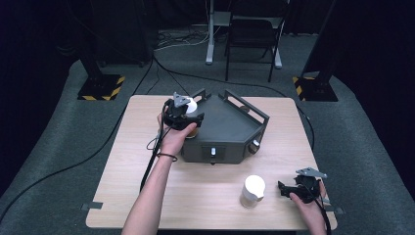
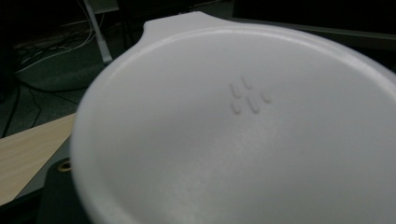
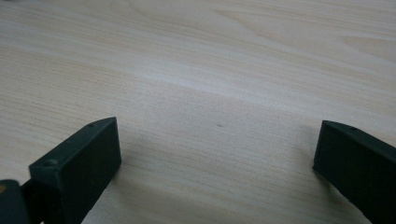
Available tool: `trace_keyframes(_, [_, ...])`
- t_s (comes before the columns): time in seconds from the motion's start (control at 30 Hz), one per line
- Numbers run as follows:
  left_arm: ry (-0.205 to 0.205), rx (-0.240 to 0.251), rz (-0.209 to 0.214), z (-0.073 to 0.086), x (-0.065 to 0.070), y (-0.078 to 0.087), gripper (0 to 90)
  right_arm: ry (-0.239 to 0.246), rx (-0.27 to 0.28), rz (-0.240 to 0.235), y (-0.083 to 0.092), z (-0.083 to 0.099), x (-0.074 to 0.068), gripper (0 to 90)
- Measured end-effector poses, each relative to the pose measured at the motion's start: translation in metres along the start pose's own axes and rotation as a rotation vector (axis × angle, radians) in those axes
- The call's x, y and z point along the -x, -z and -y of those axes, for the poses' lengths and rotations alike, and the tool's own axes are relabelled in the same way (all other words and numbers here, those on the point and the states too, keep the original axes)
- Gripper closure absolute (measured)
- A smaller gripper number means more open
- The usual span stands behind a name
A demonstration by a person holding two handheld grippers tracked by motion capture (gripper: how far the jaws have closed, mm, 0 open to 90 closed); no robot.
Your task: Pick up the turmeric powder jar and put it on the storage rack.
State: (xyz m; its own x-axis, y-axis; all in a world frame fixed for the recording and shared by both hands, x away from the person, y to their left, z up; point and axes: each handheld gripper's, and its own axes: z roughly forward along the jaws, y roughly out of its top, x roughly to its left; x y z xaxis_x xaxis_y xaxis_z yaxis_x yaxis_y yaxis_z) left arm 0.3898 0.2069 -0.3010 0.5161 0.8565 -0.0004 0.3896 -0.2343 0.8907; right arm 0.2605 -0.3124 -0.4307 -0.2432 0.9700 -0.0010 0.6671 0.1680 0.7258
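Observation:
A white round piece (image 2: 243, 140) with a small tab and several raised bumps sits very close in the left gripper view, too near to make out my jaws. From above, my left gripper (image 1: 187, 116) sits at the rear left corner of a dark grey machine (image 1: 230, 132), right against that white piece (image 1: 191, 105). Whether the pads press on it is hidden. Near the table's front right corner, my right gripper (image 1: 288, 188) rests low over the wood (image 3: 210, 93). Its jaws stand wide apart, with nothing between them.
A white lidded jar (image 1: 253, 190) stands on the table's front part, just left of the right gripper. The machine has raised handles (image 1: 247, 105) at its back and a knob (image 1: 255, 143) at its front right. A chair and stands are on the floor beyond the table.

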Motion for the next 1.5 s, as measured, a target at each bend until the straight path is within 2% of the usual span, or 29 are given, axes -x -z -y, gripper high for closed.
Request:
trace_keyframes(0.13, [0.008, 0.011, 0.007, 0.001, -0.001, 0.003, 15.3, 0.0, 0.0, 0.0, 0.0, 0.0, 0.0, 0.0])
trace_keyframes(0.33, [0.013, -0.005, 0.018, -0.002, -0.002, 0.008, 7.1, 0.0, 0.0, 0.0, 0.0, 0.0, 0.0, 0.0])
trace_keyframes(0.5, [0.021, 0.018, 0.022, 0.002, -0.004, 0.018, 6.2, 0.0, 0.0, 0.0, 0.0, 0.0, 0.0, 0.0])
trace_keyframes(0.9, [-0.009, 0.039, 0.05, 0.011, -0.004, 0.043, 5.4, 0.0, 0.0, 0.0, 0.0, 0.0, 0.0, 0.0])
trace_keyframes(1.07, [-0.015, 0.031, 0.045, 0.019, -0.005, 0.049, 5.0, 0.0, 0.0, 0.0, 0.0, 0.0, 0.0, 0.0])
trace_keyframes(1.13, [-0.006, 0.033, 0.046, 0.029, -0.008, 0.055, 5.0, 0.0, 0.0, 0.0, 0.0, 0.0, 0.0, 0.0])
trace_keyframes(1.3, [-0.016, 0.028, 0.033, 0.041, -0.008, 0.063, 4.9, 0.0, 0.0, 0.0, 0.0, 0.0, 0.0, 0.0])
trace_keyframes(1.5, [-0.025, 0.03, 0.012, 0.066, -0.009, 0.076, 5.0, 0.0, 0.0, 0.0, 0.0, 0.0, 0.0, 0.0])
